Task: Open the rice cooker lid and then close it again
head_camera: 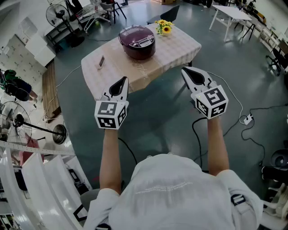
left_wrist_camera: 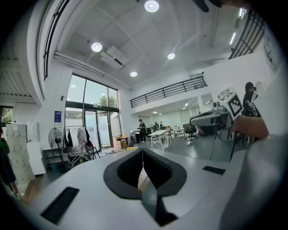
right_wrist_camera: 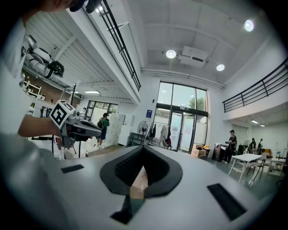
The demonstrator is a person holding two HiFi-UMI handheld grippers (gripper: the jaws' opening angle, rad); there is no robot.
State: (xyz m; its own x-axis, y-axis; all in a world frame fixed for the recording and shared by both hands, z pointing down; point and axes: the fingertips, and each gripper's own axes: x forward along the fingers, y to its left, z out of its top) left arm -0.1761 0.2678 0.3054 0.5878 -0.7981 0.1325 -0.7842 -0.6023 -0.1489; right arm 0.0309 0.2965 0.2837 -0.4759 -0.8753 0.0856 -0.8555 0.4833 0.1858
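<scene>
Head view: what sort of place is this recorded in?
Probably an open office or lab hall, not a kitchen: the rice cooker sits on a cloth-covered table on bare grey floor, with white work tables behind, a railed mezzanine and tall glass doors.

I'm holding both grippers over the floor, short of the table (head_camera: 180, 50). L gripper (head_camera: 123, 81) and R gripper (head_camera: 185, 70) both have jaws together, nothing btwn them. Rice cooker (head_camera: 137, 47) sits mid-table w/ lid (head_camera: 137, 36) down, well apart from both. Yellow flowers (head_camera: 164, 27) stand just beside it, and a small flat device (head_camera: 101, 62) lies near the table's left edge.
</scene>
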